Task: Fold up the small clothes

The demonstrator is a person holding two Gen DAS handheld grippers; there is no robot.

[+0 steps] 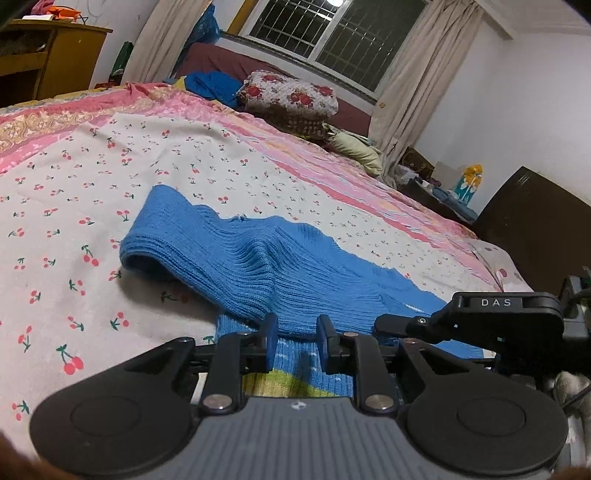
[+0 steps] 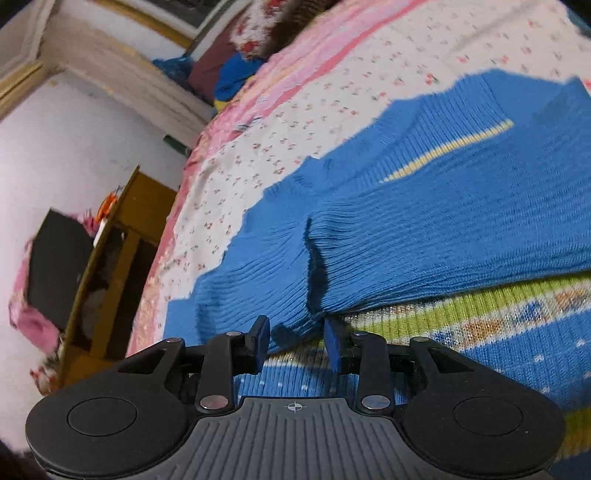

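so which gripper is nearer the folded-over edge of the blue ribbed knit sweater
Right. The right gripper has the blue ribbed knit sweater's folded edge between its fingers; the left gripper sits just short of it.

Bedspread (image 1: 74, 192) open and flat left of and beyond the sweater (image 1: 258, 258). Right gripper (image 1: 391, 325) crowds the sweater's near right edge. Pillows (image 1: 291, 96) block the far end; cabinet (image 1: 44, 62) stands off the bed's far corner.

Cherry-print bedspread (image 1: 110, 177), floral pillow (image 1: 291, 96), barred window (image 1: 332, 33) — wooden cabinet (image 1: 48, 62) beyond.
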